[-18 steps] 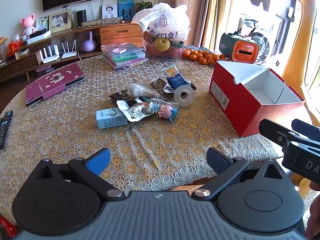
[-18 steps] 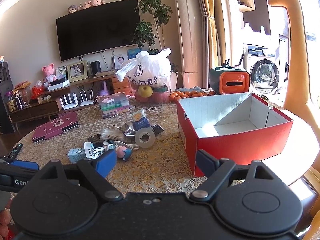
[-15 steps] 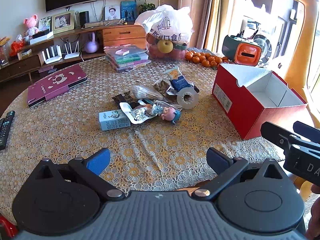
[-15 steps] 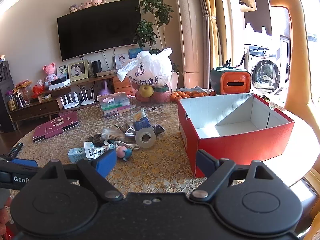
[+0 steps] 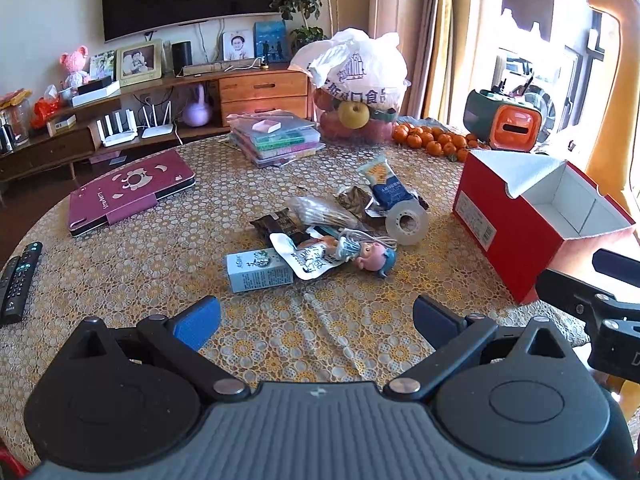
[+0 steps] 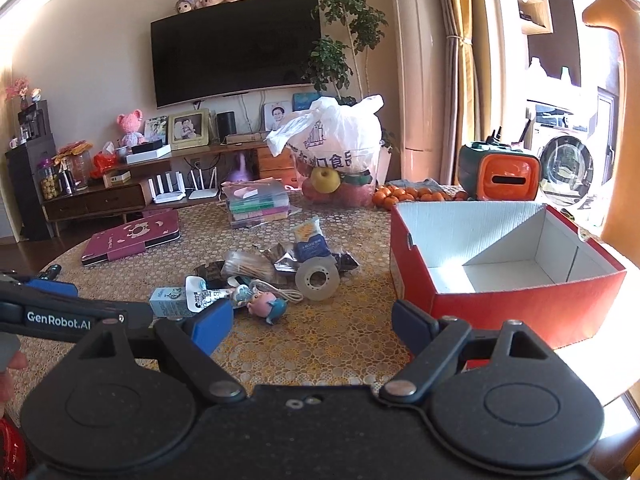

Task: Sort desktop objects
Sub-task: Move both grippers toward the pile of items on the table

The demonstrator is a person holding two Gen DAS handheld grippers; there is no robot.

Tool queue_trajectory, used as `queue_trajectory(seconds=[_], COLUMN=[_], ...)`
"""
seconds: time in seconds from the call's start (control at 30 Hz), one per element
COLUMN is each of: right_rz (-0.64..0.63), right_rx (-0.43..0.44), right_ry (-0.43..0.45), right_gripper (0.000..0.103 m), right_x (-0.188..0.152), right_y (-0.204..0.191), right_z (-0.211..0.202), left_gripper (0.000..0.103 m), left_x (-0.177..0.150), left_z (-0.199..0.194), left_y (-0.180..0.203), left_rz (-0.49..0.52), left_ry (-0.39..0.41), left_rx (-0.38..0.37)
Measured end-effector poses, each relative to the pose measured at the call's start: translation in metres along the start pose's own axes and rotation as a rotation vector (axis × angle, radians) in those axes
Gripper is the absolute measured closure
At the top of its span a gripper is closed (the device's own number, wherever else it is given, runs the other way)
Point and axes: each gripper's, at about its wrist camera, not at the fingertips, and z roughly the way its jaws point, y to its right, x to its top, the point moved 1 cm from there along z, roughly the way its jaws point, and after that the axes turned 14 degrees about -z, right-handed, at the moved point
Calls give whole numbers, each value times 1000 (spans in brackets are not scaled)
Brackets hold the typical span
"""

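Note:
A heap of small items lies mid-table: a pale boxed tube (image 5: pixel 259 271), a white pouch (image 5: pixel 302 258), a pink-and-blue figurine (image 5: pixel 374 258), a tape roll (image 5: pixel 407 222), a blue snack packet (image 5: pixel 384 184) and a bag of cotton swabs (image 5: pixel 320 210). An open red box (image 5: pixel 532 216) with a white inside stands to the right. My left gripper (image 5: pixel 316 318) is open and empty, short of the boxed tube. My right gripper (image 6: pixel 312 326) is open and empty too, between the figurine (image 6: pixel 266 304) and the red box (image 6: pixel 500 264).
A maroon tablet case (image 5: pixel 128 192) and remote controls (image 5: pixel 18 280) lie at the left. At the back are a stack of books (image 5: pixel 276 138), a white bag of fruit (image 5: pixel 356 92), several oranges (image 5: pixel 432 140) and a green-orange device (image 5: pixel 504 124). A yellow giraffe figure (image 6: pixel 616 112) stands right.
Both grippers tilted up and moved slightly closer to the heap; the objects sit lower in both views. Nothing on the table moved.

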Motion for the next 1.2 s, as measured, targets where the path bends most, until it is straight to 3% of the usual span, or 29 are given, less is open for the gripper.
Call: queue_trajectory(seconds=[0.13,0.4,0.93,1.2], right_rz=[-44,-114,-190,-199], right_rx=[12,36,63,102], right_ry=[-3,-12,-68,-112], right_gripper=[16,16,18,18], right_x=[1,3,-7,-12], right_y=[-3,-7,-19,-22], right_z=[11,35,97,130], left_gripper=[0,0,0,0], left_x=[6,10,2,-2], left_z=[8,34,108,135], left_y=[-15,-29,-41,-42], left_rz=[-12,65,130,98], left_ry=[22,67,13,9], left_rx=[8,32,107,89])
